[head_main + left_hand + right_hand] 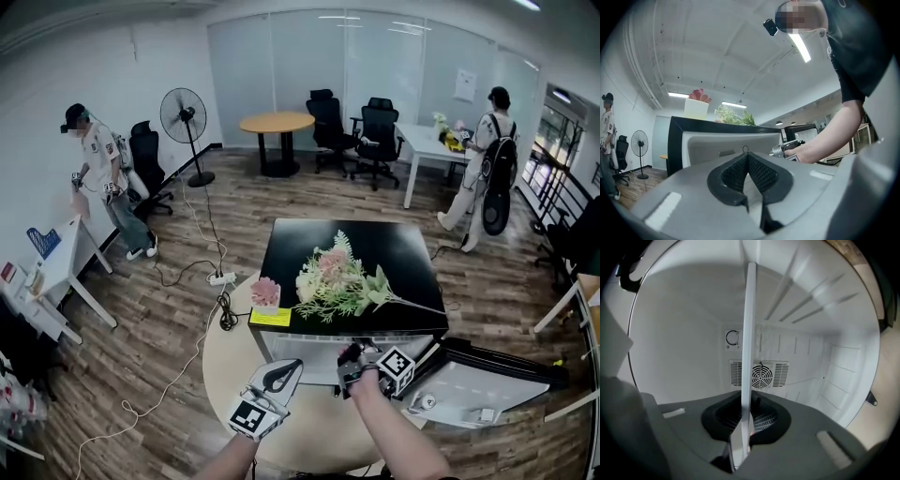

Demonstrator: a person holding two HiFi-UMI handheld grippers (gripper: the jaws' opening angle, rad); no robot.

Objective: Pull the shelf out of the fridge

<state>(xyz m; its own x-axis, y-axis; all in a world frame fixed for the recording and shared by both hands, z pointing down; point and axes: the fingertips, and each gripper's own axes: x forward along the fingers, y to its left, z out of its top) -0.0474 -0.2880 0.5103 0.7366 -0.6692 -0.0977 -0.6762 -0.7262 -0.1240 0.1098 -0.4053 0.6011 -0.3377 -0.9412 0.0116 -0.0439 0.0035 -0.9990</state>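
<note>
Seen from the head view, a person's bare right forearm [398,436] reached up from the lower edge of the frame, carrying the right gripper [356,360] into the open mouth of the black fridge [408,253] at centre frame. The fridge door [478,380] lay swung out toward the lower right. In the right gripper view, the white shelf [750,333] ran as a thin strip from the top of the frame down to the claw. The gripper was turned so the shelf's edge stood upright, and both pads were clamped flat on it, inside the white cabinet.

The left gripper [284,372] hung at lower centre-left over the round table [230,361], angled up toward the fridge. Its jaws met tip to tip with nothing between them.

Artificial flowers [337,281] lay on the fridge top. A yellow sticker [270,317] marked its front corner, its print too small to read. Black-and-white square markers showed on both gripper cubes.
</note>
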